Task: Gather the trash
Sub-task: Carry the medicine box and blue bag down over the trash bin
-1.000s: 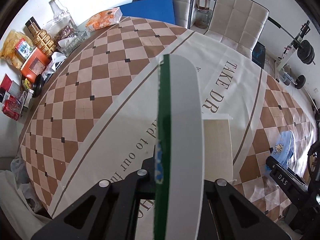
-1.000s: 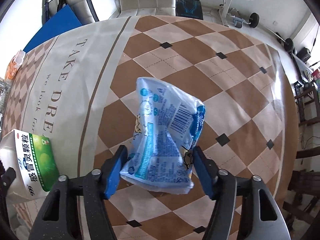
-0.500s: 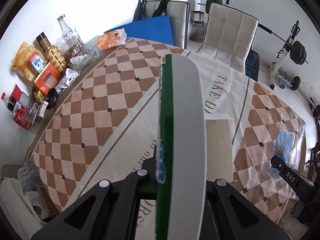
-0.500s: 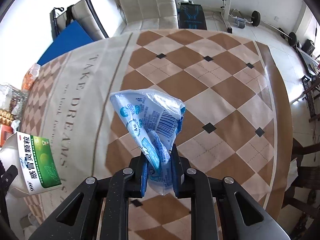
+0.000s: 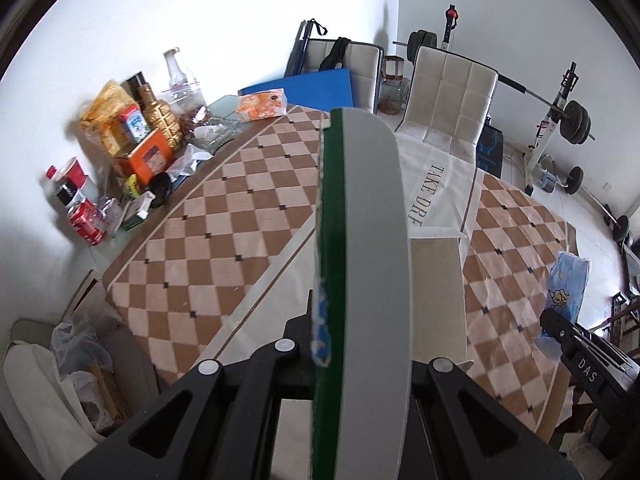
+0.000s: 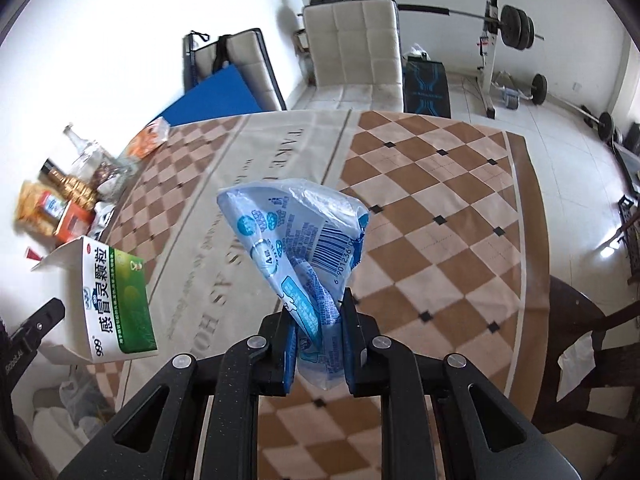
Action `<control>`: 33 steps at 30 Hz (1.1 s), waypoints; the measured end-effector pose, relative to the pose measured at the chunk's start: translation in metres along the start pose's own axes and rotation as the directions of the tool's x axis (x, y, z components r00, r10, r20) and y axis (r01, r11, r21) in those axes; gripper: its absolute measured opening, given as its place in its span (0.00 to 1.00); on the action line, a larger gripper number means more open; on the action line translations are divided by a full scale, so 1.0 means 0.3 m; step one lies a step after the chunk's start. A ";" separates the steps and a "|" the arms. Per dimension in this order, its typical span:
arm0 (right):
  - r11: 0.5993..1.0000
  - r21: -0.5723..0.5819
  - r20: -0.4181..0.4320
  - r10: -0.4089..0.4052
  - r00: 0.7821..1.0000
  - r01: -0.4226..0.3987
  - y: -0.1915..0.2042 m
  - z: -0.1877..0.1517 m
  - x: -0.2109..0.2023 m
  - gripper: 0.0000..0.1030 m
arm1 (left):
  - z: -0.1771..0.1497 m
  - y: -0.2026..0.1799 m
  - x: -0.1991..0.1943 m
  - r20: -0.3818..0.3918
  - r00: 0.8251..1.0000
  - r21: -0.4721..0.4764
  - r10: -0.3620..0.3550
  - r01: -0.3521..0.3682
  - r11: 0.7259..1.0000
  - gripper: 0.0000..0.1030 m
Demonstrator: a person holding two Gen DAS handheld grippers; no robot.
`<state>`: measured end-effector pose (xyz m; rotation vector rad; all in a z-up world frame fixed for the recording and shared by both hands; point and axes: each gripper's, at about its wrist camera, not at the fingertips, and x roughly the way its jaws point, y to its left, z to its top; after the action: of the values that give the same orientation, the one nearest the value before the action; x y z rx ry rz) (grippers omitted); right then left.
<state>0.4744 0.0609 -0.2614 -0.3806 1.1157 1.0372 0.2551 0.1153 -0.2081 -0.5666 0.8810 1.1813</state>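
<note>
My left gripper (image 5: 352,344) is shut on a flattened green and white medicine box (image 5: 364,240), which I see edge-on and held above the checked tablecloth (image 5: 224,240). In the right wrist view the same box (image 6: 116,300) hangs at the left, with its printed green face showing. My right gripper (image 6: 318,320) is shut on a crumpled blue and white plastic wrapper (image 6: 296,232), held clear of the tablecloth (image 6: 440,200). The left wrist view shows that wrapper (image 5: 568,292) at the far right, above the right gripper's (image 5: 576,356) black body.
Bottles, snack packs, a red can and an orange box (image 5: 132,148) crowd the table's far left edge. An orange tissue pack (image 5: 262,104) lies near the far corner. Two padded chairs (image 5: 452,96) and a barbell rack (image 5: 572,120) stand beyond. Plastic bags (image 5: 76,352) sit on the floor at lower left.
The right jaws closed on the blue wrapper and lifted it off the table. The left gripper rose with the box, and more of the room now shows in both views.
</note>
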 end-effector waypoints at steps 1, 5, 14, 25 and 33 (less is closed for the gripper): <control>1.000 -0.005 0.003 0.002 1.000 -0.002 0.018 -0.035 -0.034 0.19 | -0.030 0.027 -0.032 0.003 1.000 -0.001 0.000 0.000 1.000 0.00; 1.000 -0.021 0.013 0.018 1.000 -0.018 0.090 -0.199 -0.173 0.19 | -0.158 0.130 -0.149 0.011 1.000 -0.003 -0.016 0.016 1.000 0.00; 0.995 -0.031 -0.062 0.089 0.994 -0.091 0.234 -0.669 -0.372 0.19 | -0.490 0.346 -0.277 -0.061 0.996 -0.014 -0.060 0.059 0.998 0.00; 0.983 -0.070 -0.395 0.126 0.910 -0.167 0.305 -1.251 -0.131 0.19 | -0.911 0.484 -0.027 -0.316 0.947 -0.061 -0.060 0.043 0.997 0.00; 0.985 -0.080 -0.548 0.084 0.832 -0.152 0.231 -1.584 0.298 0.19 | -1.259 0.477 0.471 -0.524 0.844 -0.158 -0.118 0.040 0.987 0.01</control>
<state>0.1604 -0.1986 -0.5310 -0.7454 1.6060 1.1428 0.0278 -0.0582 -0.5264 -1.0727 1.2358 1.0266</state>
